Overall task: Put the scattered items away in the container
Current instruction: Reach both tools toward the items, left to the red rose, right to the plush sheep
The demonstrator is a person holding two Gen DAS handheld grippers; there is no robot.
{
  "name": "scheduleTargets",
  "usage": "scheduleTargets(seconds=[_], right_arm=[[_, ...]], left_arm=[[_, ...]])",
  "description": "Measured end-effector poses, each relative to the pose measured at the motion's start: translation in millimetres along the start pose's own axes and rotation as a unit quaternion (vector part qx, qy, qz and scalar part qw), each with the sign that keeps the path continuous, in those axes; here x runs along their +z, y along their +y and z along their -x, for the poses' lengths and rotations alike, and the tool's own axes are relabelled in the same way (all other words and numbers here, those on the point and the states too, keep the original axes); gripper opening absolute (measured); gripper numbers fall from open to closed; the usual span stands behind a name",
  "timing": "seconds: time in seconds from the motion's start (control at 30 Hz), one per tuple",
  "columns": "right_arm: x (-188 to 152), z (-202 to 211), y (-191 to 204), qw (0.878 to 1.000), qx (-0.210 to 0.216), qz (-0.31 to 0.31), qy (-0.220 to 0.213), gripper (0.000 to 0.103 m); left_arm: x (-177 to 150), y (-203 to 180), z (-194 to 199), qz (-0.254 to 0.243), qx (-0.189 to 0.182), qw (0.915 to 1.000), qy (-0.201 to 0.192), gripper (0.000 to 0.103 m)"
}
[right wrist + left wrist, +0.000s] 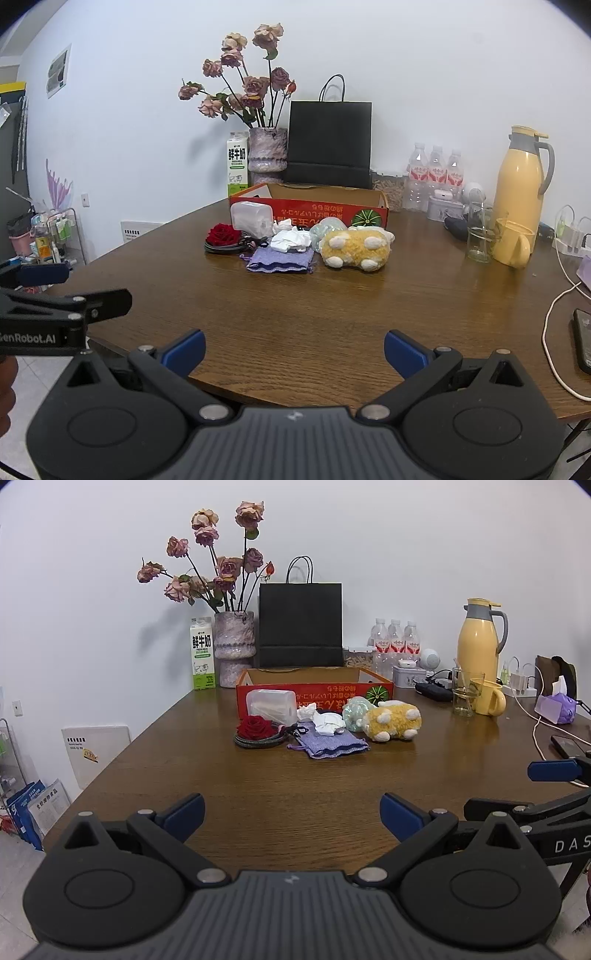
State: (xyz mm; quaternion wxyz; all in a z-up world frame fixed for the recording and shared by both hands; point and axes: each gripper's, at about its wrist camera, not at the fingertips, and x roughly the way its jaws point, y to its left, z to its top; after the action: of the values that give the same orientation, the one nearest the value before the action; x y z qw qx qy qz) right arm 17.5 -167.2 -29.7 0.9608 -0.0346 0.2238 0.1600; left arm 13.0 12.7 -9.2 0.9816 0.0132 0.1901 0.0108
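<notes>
A: Left wrist view first. Left gripper (291, 818) low at the near edge of the wooden worktop (258, 775), fingers (184, 814) spread wide, nothing between them.

B: Items?

A: Clustered mid-worktop, well apart from the gripper. Red cardboard box (314, 694) open at the top, behind the pile. Clear plastic case (271, 703) leans against its front wall. Red rose (256, 726) on a coiled cord, crumpled tissues (325, 720) partly on a purple pouch (328, 744), a pale green wrapped thing (356, 710), and a yellow plush toy (393, 720) at the right end, on its side.

B: Other gripper?

A: Right gripper's blue pad pokes in from the right edge (554, 770).

B: Right wrist view.

A: Right gripper (294, 352) also at the near edge, fingers (402, 350) spread, empty. Same cluster just in front of the box (310, 212): case (251, 218), rose (223, 233), tissues (290, 240), pouch (279, 262), plush (354, 247). Box interior looks empty from what shows. Left gripper enters at the left (44, 275); can't tell its state from here.

B: Background?

A: Vase of dried roses (267, 153), milk carton (236, 164), black paper bag (328, 142), yellow jug (522, 184), yellow mug (511, 242) touching a glass (480, 236).
</notes>
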Motion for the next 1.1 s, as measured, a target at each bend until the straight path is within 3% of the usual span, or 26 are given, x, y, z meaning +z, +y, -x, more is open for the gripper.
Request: scheduleTargets(seconds=[0.4,0.53,0.73,0.8,0.9,0.97,1.1], right_arm=[[-2.2,0.5,5.9,1.000,-0.010,0.011,-0.013,0.103],[-1.9,2.1,4.1,1.000,-0.012,0.007,-0.019,0.103],[0.7,0.3,-0.7,1.000,-0.010,-0.002,-0.026,0.103],[2.4,-0.5,-5.2,0.999,-0.014,-0.022,-0.047,0.103],[3.8,0.4,-15.9,0.992,-0.020,-0.060,-0.105,0.103],[5.6,-5.1,-22.1,0.991,-0.013,-0.069,-0.112,0.103],[8.0,-24.9,-35.4,0.993,0.034,-0.078,-0.076,0.103]], left_arm=[[0.9,9.1,-13.6,0.020,-0.024,0.9990,0.034,0.103],[0.6,15.4,-14.4,0.042,-0.017,0.9985,0.031,0.103],[-1.8,11.2,-12.8,0.019,-0.051,0.9983,0.018,0.103],[-1.9,13.0,-16.5,0.013,-0.080,0.9962,0.032,0.103],[-1.0,21.4,-24.0,0.042,-0.102,0.9929,0.044,0.103],[0.0,27.4,-26.3,0.056,-0.113,0.9916,0.031,0.103],[2.6,30.0,-33.0,0.059,-0.108,0.9924,-0.005,0.103]])
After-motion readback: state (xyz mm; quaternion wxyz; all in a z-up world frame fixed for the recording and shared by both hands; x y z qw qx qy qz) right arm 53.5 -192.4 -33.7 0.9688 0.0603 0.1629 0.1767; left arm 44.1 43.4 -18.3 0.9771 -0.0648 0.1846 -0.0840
